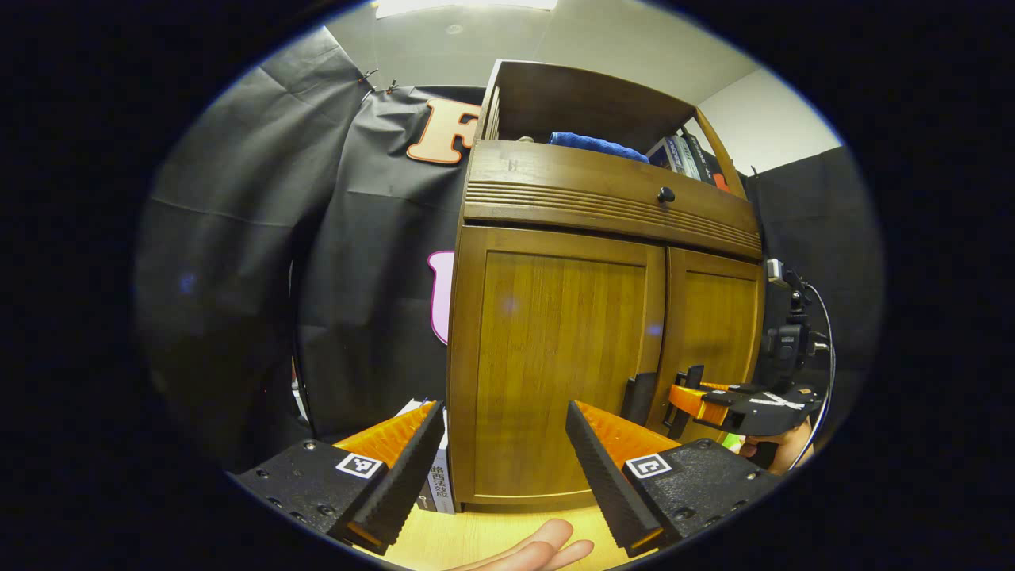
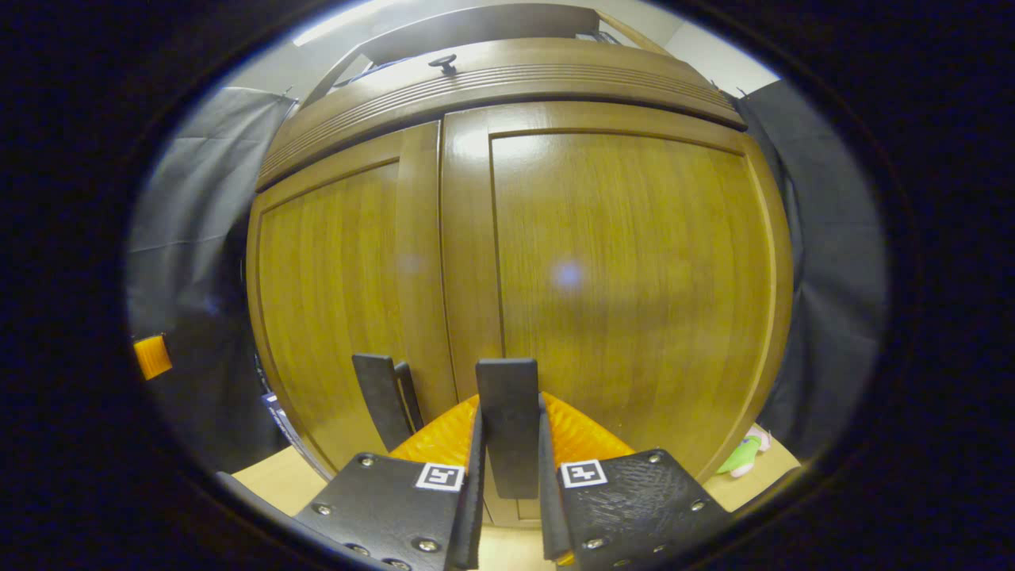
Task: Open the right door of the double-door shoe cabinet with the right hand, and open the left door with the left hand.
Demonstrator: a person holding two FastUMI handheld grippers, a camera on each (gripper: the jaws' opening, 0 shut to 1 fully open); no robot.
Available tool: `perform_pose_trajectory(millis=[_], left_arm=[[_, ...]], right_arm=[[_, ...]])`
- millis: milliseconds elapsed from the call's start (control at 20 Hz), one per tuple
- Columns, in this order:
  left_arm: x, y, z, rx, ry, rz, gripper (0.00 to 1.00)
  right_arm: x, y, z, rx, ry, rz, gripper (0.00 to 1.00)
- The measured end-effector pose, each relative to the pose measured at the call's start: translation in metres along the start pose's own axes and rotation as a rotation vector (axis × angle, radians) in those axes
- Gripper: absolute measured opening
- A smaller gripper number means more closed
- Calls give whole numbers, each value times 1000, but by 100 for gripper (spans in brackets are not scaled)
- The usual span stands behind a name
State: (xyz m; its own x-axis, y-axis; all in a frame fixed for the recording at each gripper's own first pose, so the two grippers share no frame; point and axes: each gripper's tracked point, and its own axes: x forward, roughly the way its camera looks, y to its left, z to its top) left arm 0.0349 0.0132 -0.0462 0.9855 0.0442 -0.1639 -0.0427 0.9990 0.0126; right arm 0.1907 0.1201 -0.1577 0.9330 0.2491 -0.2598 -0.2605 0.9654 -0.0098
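The wooden shoe cabinet [image 1: 603, 238] stands straight ahead with both doors closed. In the right gripper view my right gripper [image 2: 508, 464] is shut on the dark upright handle [image 2: 507, 396] of the right door [image 2: 634, 270]. The left door [image 2: 341, 293] carries its own dark handle [image 2: 382, 396] just beside it. In the left gripper view my left gripper [image 1: 503, 468] is open, a short way in front of the left door [image 1: 555, 357], with nothing between its fingers. The left door's handle [image 1: 639, 396] sits to the right of it, and the right gripper [image 1: 702, 400] is at the right door [image 1: 714, 325].
A drawer with a black knob [image 1: 666, 194] runs above the doors. The open shelf on top holds a blue cloth [image 1: 591, 145] and books [image 1: 686, 155]. A box [image 1: 440, 476] leans at the cabinet's left foot. Fingers of a hand [image 1: 539, 549] show below. A green object [image 2: 741, 456] lies at the right.
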Motion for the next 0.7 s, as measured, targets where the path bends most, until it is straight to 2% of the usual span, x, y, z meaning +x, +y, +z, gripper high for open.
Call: perform_pose_trajectory(millis=[50, 100, 150, 450, 700], left_arm=[[1, -1, -1, 0, 3, -2, 95], [1, -2, -1, 1, 6, -5, 96], [1, -4, -2, 1, 9, -7, 96], [2, -6, -3, 4, 15, -11, 96], [4, -10, -6, 13, 21, -14, 92]], right_arm=[[-2, 0, -2, -19, 1, 6, 27], [-9, 1, 2, -31, 1, 13, 30], [-10, 1, -3, -31, 4, 21, 21], [-38, -1, -5, 2, 18, 78, 21], [-71, -8, -6, 64, 22, 176, 20]])
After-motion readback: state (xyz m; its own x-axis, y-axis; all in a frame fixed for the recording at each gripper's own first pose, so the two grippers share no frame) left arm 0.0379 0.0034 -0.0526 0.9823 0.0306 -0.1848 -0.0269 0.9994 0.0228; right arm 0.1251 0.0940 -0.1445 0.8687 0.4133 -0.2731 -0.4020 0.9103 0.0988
